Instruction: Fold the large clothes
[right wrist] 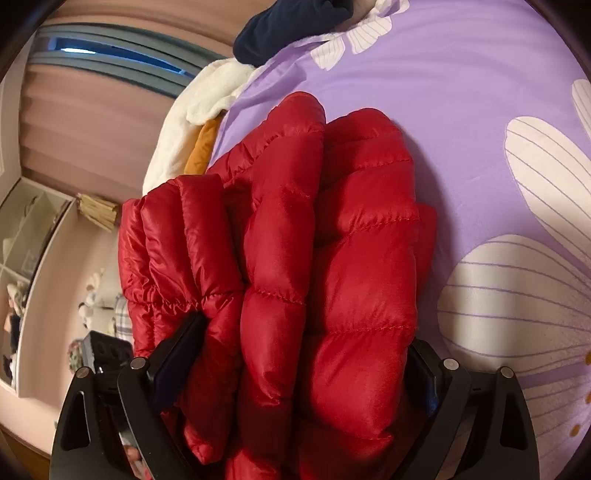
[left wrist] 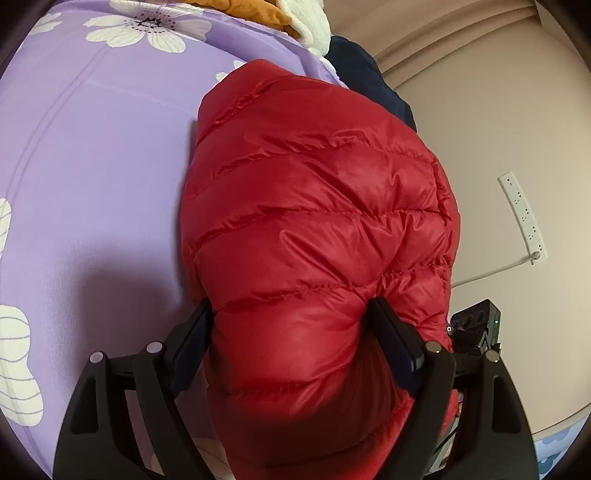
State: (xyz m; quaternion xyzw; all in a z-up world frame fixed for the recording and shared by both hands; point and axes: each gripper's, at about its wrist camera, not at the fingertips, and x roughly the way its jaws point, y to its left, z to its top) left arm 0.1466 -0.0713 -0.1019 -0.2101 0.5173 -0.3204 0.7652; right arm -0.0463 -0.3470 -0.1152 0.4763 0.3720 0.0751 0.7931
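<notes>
Bedroom setting: a bed under a lilac bedsheet (left wrist: 92,155) printed with large white flowers fills the left of the left wrist view and the right of the right wrist view; beige wall, floor and a white power strip (left wrist: 522,218) occupy the right edge of the former, a shelving unit (right wrist: 33,236) the lower left of the latter. Principal item: one red quilted down jacket (left wrist: 314,206), bundled in puffy layers at the centre of both views, lying on the sheet near the bed's edge. Left gripper (left wrist: 291,332): jaws set wide, straddling the padded bulk, pads against the fabric on both sides; the wide spread is likely owed to the thickness of the bundle. Right gripper (right wrist: 306,358): likewise wide, with stacked folds (right wrist: 325,229) between its jaws, pads touching; grip pressure cannot be judged. Two-sided holding probably keeps the slippery layers from springing apart. Secondary items: a navy garment (right wrist: 291,22), a cream fleece (right wrist: 199,110) and an ochre piece (right wrist: 201,147), heaped in the upper part of both frames, presumably awaiting folding.
</notes>
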